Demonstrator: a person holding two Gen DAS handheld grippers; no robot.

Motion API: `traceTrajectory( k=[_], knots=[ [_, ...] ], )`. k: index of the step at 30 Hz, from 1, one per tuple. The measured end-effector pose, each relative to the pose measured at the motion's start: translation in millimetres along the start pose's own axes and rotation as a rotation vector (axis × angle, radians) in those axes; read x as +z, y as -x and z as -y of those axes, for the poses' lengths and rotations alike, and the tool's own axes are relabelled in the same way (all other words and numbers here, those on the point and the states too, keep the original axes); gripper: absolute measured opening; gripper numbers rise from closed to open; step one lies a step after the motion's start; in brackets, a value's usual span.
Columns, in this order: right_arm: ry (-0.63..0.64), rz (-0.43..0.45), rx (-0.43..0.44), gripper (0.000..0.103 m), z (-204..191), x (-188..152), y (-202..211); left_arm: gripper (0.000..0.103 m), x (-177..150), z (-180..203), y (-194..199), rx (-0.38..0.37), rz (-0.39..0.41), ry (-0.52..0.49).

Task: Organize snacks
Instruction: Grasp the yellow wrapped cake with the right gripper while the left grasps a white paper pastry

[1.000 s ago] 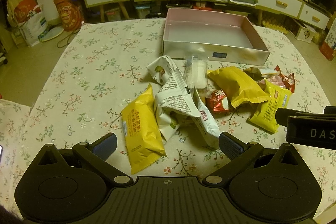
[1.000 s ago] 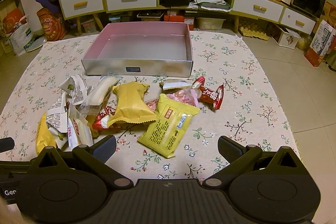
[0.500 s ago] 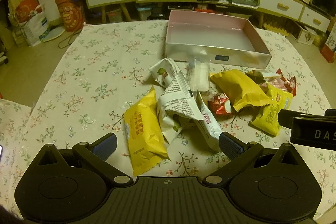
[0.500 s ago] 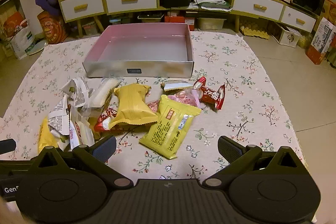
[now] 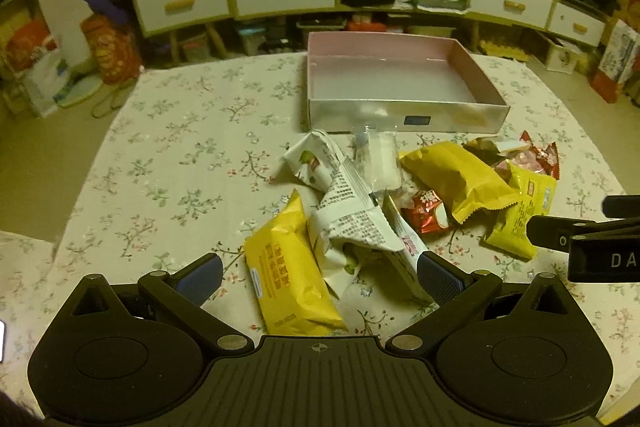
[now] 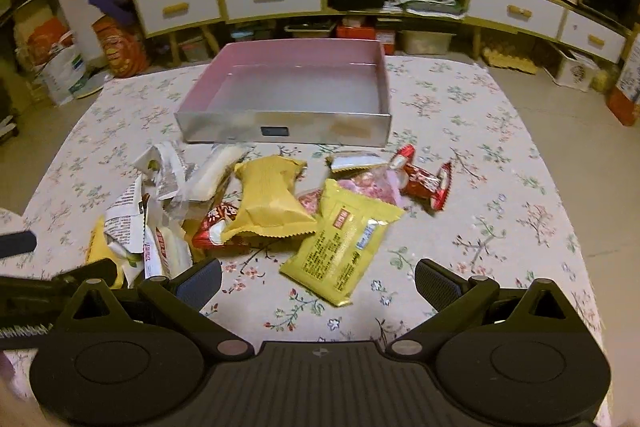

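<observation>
- We see our left gripper [image 5: 320, 277] with its fingers spread wide apart and nothing between them.
- Our right gripper [image 6: 318, 279] is spread wide too, and holds nothing.
- The snacks lie in a messy pile on the flowery tablecloth [image 5: 168, 163], just in front of the pink box [image 6: 284, 125]. The box has nothing in it yet.
- A flat yellow pack [image 5: 290, 275] lies right by our left fingers. Another flat yellow pack [image 6: 340, 245] lies near our right fingers.
- We think these packs are light, soft and puffy. The wrappers look shiny, so they may slip.
- We would pinch a pack across its middle or by its crimped zigzag end, and not squeeze hard, so the food inside does not break.
- The white printed bags [image 5: 352, 215] look crinkly and crumpled.
- The little red wrappers [image 6: 424, 181] look shiny like foil.
- The box looks stiff, with straight walls and a shiny silver front.
</observation>
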State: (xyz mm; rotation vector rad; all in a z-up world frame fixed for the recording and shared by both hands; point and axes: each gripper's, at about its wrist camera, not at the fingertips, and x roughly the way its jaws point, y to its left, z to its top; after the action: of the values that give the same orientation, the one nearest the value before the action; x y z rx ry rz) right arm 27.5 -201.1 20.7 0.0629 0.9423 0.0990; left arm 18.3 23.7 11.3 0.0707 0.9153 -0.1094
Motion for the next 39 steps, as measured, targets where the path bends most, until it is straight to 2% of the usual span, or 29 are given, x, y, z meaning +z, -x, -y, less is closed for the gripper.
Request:
traceTrajectory(
  k=[4,6,10,13,16,18,20,25,27,28,34,39],
  knots=[
    [0.024,0.028,0.054,0.075,3,7,-5,0.103,9,-15,-10,-0.06,-0.002,0.004],
    [0.03,0.038,0.11,0.071,6,13,-8,0.102,13,-22,-17,-0.088,0.008,0.017],
    [0.001,0.029,0.199,0.065,13,28,-19,0.1,23,-42,-37,-0.17,0.004,0.1],
    [-0.014,0.031,0.251,0.059,14,37,-30,0.094,30,-50,-50,-0.232,-0.018,0.149],
    [-0.018,0.029,0.294,0.053,12,43,-39,0.089,37,-52,-61,-0.302,-0.038,0.156],
    [-0.024,0.022,0.325,0.051,10,46,-45,0.077,41,-51,-67,-0.336,-0.052,0.15],
    [-0.025,0.012,0.344,0.048,8,49,-50,0.072,42,-50,-72,-0.358,-0.071,0.142],
    [-0.011,-0.027,0.325,0.041,5,51,-66,0.065,42,-45,-72,-0.359,-0.079,0.092],
    [-0.011,-0.048,0.317,0.037,5,50,-72,0.055,42,-45,-70,-0.376,-0.073,0.071],
    [-0.011,-0.057,0.316,0.035,6,49,-73,0.053,42,-45,-68,-0.387,-0.069,0.054],
    [0.002,-0.088,0.31,0.028,6,45,-76,0.053,37,-48,-61,-0.473,-0.045,-0.059],
    [0.01,-0.09,0.309,0.027,6,44,-77,0.056,27,-50,-53,-0.522,0.001,-0.211]
  ],
)
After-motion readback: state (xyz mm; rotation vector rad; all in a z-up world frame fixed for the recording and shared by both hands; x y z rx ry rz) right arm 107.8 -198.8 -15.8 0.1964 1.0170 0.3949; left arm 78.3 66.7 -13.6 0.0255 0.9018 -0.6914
